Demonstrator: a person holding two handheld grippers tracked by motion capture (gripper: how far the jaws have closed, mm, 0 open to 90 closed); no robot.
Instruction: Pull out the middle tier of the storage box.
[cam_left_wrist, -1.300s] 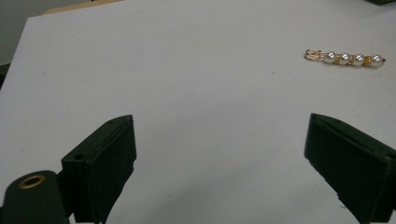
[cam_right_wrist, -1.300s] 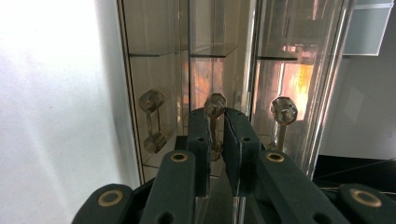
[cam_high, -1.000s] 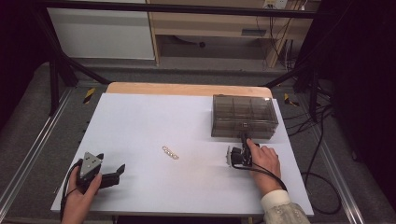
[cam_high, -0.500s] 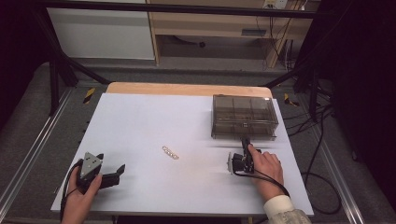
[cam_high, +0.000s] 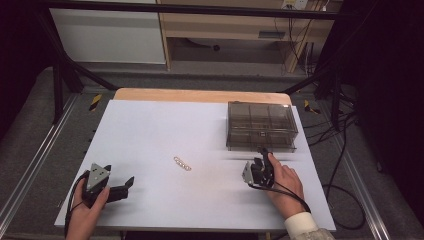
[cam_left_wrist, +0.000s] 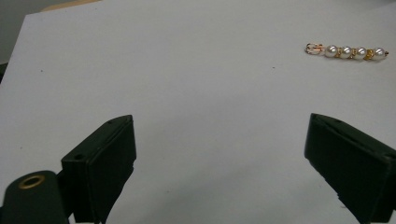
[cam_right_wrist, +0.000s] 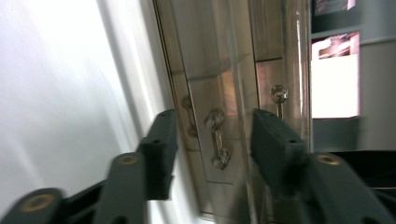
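With the pearl clasp (cam_high: 182, 163) lying well off to its side on the white table (cam_high: 150, 130), the right gripper (cam_high: 260, 162), jaws just opened and released, faces the smoky clear drawer box (cam_high: 260, 125), whose small metal handle (cam_right_wrist: 217, 138) sits between the jaws untouched, its long axis crosswise to them.

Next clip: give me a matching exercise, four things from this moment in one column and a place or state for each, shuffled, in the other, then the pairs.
Things:
1. pearl clasp
2. smoky drawer box
3. left gripper
4. right gripper

Places or states:
A. far right of the table
B. jaws either side of the metal drawer handle, just opened
C. lying mid-table, untouched
D. open wide, near left corner

Pairs: 1-C, 2-A, 3-D, 4-B
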